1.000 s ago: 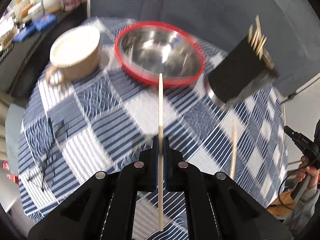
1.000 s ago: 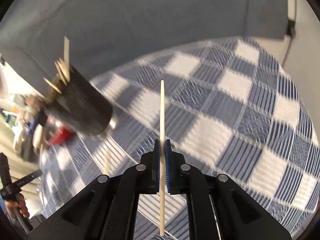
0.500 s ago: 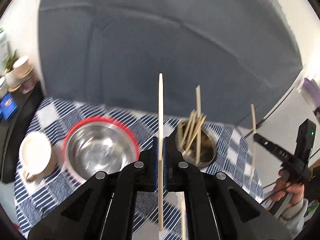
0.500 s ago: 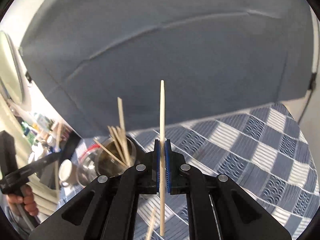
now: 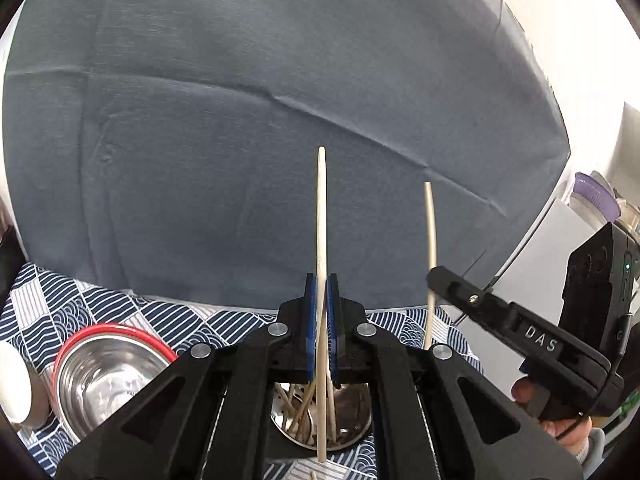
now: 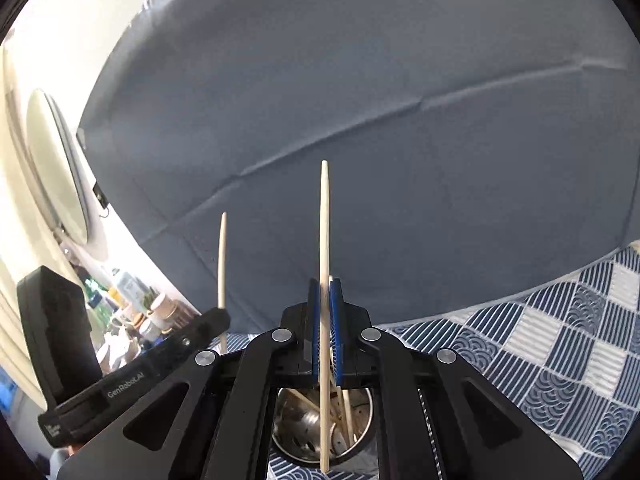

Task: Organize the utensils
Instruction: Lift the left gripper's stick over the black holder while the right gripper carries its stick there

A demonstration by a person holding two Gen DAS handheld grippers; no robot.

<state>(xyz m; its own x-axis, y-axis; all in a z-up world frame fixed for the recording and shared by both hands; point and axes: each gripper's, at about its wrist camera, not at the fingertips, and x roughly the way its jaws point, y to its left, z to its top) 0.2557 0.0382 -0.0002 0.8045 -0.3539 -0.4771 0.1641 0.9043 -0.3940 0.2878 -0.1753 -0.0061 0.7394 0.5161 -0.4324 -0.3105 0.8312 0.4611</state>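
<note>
My left gripper (image 5: 321,280) is shut on a pale wooden chopstick (image 5: 321,216) held upright, its lower end over the open metal utensil holder (image 5: 352,420) that holds several chopsticks. My right gripper (image 6: 324,284) is shut on another chopstick (image 6: 324,220), also upright over the same holder (image 6: 304,428). In the left wrist view the right gripper (image 5: 434,276) shows at the right with its chopstick (image 5: 431,232). In the right wrist view the left gripper (image 6: 222,316) shows at the left with its chopstick (image 6: 221,256).
A steel bowl with a red rim (image 5: 104,372) and a white cup (image 5: 12,388) stand left of the holder on the blue checked tablecloth (image 6: 560,344). A grey-blue cloth backdrop (image 5: 280,100) hangs behind. Shelves with bottles and pots (image 6: 132,312) are far left.
Both grippers have tilted up and moved in over the utensil holder, each still gripping its chopstick; the holder now lies directly below the fingers.
</note>
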